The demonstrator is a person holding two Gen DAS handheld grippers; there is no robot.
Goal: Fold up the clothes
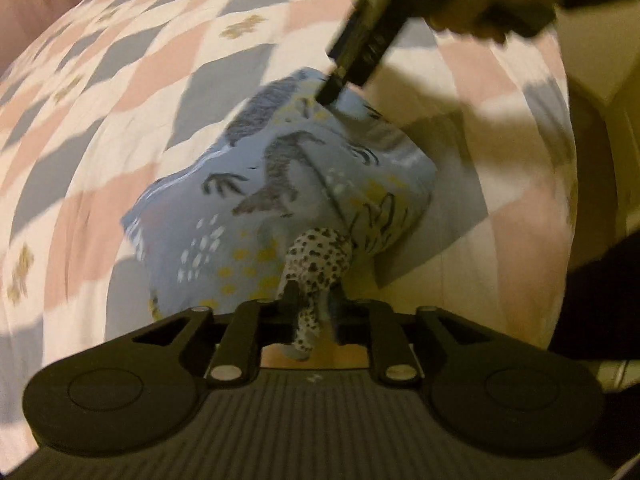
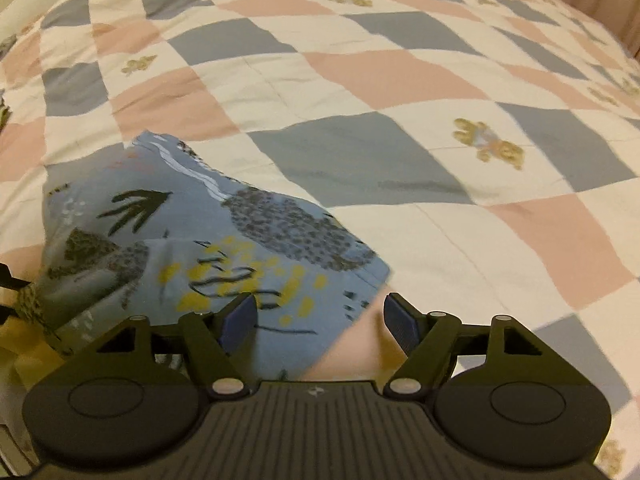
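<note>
Checkered quilt (image 2: 360, 80) bears blue garment (image 2: 224, 248), pinched by left gripper (image 1: 310, 312).

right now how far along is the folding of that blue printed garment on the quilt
Early to midway. Done: the blue printed garment lies partly doubled on the checked quilt. In hand: the left gripper is shut on a bunched spotted part, while the right gripper is open over the other edge. Left: finish the folds and flatten it.

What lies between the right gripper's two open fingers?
In the right wrist view, the right gripper has an edge of the blue printed garment and some checked quilt between its fingers.
</note>
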